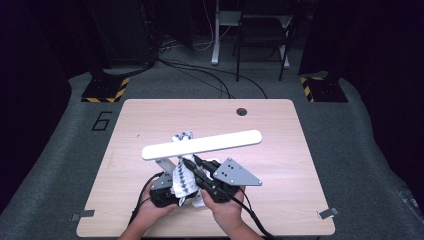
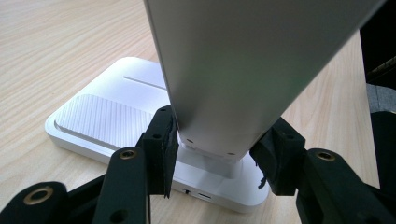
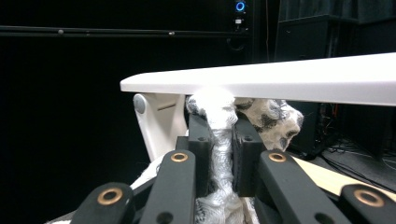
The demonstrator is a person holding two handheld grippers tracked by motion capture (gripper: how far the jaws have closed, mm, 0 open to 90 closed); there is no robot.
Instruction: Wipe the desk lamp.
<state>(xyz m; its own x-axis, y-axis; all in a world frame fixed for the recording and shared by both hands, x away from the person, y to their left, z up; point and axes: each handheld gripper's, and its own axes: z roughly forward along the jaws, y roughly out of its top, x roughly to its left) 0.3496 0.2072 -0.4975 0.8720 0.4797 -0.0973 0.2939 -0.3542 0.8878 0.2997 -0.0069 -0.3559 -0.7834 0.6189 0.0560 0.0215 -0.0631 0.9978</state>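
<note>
A white desk lamp stands on the wooden table (image 1: 280,200), its long flat head (image 1: 200,144) level above the middle. In the left gripper view its flat base (image 2: 107,116) lies on the wood and its upright arm (image 2: 233,70) rises from it. My left gripper (image 2: 215,154) is shut on that arm just above the base, one pad on each side. My right gripper (image 3: 219,140) is shut on a white cloth (image 3: 219,112) with dark markings, bunched up against the underside of the lamp head (image 3: 280,79). From above, the cloth (image 1: 182,179) hangs between both grippers.
A round cable hole (image 1: 242,111) sits near the table's far edge. Small metal clips (image 1: 327,213) mark the front corners. Beyond the table are dark floor, cables and a chair frame (image 1: 260,35).
</note>
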